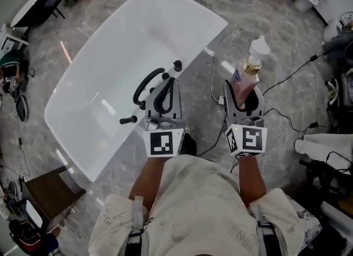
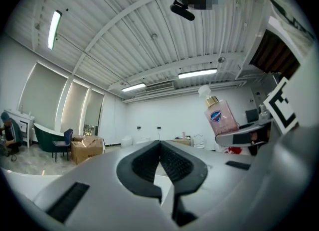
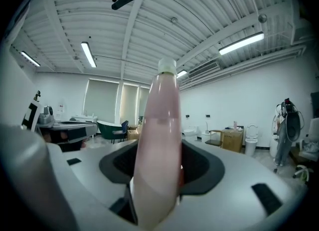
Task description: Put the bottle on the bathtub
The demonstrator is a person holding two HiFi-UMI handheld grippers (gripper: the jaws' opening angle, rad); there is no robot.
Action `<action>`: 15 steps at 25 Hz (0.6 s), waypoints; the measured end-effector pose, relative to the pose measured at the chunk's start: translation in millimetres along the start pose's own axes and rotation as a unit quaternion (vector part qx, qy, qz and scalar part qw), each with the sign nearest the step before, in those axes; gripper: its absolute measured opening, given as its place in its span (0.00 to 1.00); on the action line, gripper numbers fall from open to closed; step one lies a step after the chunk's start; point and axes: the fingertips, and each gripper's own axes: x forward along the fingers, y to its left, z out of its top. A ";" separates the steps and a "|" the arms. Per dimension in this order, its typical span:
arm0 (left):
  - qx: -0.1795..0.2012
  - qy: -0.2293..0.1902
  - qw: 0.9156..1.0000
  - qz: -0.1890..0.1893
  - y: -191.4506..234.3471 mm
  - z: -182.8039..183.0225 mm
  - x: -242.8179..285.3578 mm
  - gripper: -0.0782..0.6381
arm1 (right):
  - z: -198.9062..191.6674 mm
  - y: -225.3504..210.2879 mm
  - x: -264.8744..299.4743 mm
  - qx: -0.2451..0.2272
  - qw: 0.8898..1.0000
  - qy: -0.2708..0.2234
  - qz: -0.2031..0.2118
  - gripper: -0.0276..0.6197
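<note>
dark wooden stool [image 1: 52,191] seen at lower left on the marble floor [image 1: 259,40]. white freestanding bathtub [image 1: 127,62] lies diagonally across the upper left, with black tap fittings [image 1: 148,85] mounted on its near rim. left tool [image 1: 164,94] is held over that near rim; in the left gripper view its [image 2: 160,150] jaws are pressed together with nothing between them. right tool [image 1: 244,94] is held beside it, right of the tub and over the floor, pinching the pink pump bottle [image 1: 246,75] by its lower body. bottle stands roughly upright, white pump on top, not on the tub. same bottle [image 3: 158,140] fills the gap between the right jaws; it is also seen [image 2: 220,115] from the left side. black cable [image 1: 292,73] runs over the floor at right.
</note>
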 end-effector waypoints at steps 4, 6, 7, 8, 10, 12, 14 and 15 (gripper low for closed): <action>-0.014 0.000 1.000 -0.005 23.5 -7.9 23.9 0.11 | -4.1 7.2 37.2 -0.005 1.000 0.017 0.004 0.39; -0.019 0.001 1.000 -0.007 33.8 -11.3 31.1 0.11 | -4.7 12.4 51.0 -0.007 1.000 0.020 0.004 0.39; -0.021 0.000 1.000 -0.006 38.3 -12.6 34.7 0.11 | -5.0 14.9 57.0 -0.009 1.000 0.020 0.006 0.39; -0.023 -0.002 1.000 -0.006 41.7 -13.4 38.5 0.11 | -5.2 16.7 62.4 -0.011 1.000 0.020 0.008 0.39; -0.023 -0.005 1.000 -0.005 45.5 -13.2 46.5 0.11 | -4.4 18.4 72.3 -0.017 0.999 0.024 0.014 0.39; -0.028 -0.004 1.000 -0.004 50.2 -11.9 54.5 0.11 | -1.8 19.5 84.2 -0.020 0.999 0.025 0.019 0.39; -0.031 -0.004 1.000 0.000 57.6 -11.0 61.9 0.11 | 0.9 22.7 97.1 -0.016 0.999 0.025 0.024 0.39; -0.031 -0.002 1.000 0.002 61.0 -11.4 65.6 0.11 | 1.1 24.4 103.2 -0.015 0.999 0.026 0.027 0.39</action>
